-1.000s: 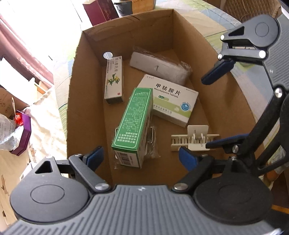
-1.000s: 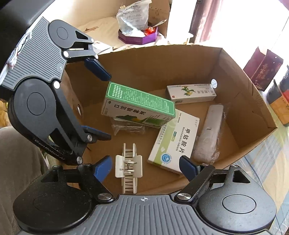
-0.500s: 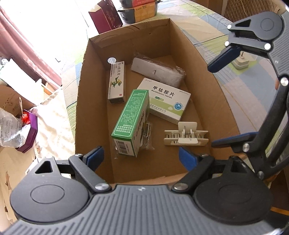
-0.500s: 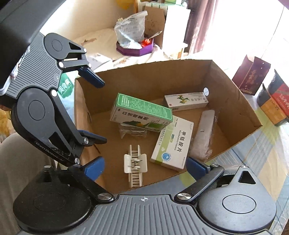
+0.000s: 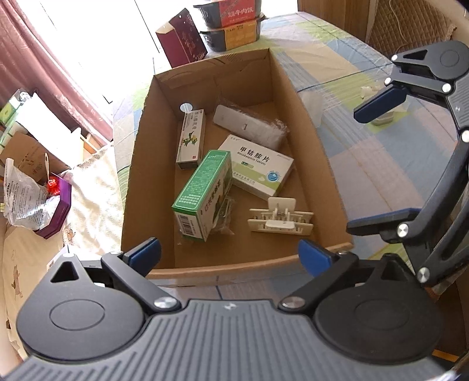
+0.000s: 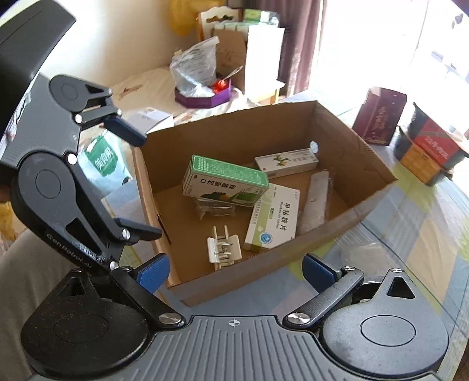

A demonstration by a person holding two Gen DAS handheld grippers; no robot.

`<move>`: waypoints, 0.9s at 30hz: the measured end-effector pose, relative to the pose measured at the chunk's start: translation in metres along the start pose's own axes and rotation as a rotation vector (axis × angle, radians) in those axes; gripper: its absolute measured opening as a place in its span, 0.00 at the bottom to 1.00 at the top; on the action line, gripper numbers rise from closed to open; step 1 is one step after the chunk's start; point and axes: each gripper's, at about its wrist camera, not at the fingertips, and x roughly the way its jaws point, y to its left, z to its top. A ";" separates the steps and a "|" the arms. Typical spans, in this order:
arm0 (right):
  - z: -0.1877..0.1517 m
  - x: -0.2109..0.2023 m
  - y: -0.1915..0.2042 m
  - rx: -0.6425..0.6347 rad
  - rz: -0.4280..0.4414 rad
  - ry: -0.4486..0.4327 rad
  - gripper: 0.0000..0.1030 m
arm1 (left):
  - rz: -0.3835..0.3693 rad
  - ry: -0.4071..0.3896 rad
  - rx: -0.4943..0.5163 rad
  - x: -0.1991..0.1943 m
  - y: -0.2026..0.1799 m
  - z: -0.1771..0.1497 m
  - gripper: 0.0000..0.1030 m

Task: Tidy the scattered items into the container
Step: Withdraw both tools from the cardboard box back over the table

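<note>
An open cardboard box (image 5: 140, 164) stands on the chequered table. Inside lie a green carton (image 5: 202, 190), a white tablet box (image 5: 258, 167), a slim white box (image 5: 190, 139), a plastic-wrapped white item (image 5: 249, 127) and a cream hair clip (image 5: 280, 221). My left gripper (image 5: 230, 256) hovers open and empty above the box's near wall. My right gripper (image 5: 381, 165) is open and empty beside the box's right side. The right wrist view shows the same box (image 6: 351, 152), green carton (image 6: 225, 181) and clip (image 6: 224, 249), with the right gripper (image 6: 236, 272) and left gripper (image 6: 134, 181) both outside it.
A small white object (image 5: 381, 117) and a clear plastic piece (image 5: 312, 102) lie on the table right of the box. Behind the box are a maroon carton (image 5: 181, 44) and stacked food tubs (image 5: 231, 23). A purple tray (image 5: 55, 211) with a bag sits left.
Both grippers have drawn back and upward from the box, so more of the table shows around it. The items inside have not moved.
</note>
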 end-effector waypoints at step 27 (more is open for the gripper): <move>-0.070 -0.090 -0.046 0.284 -0.105 -0.110 0.99 | -0.048 -0.104 -0.048 -0.056 -0.069 0.021 0.96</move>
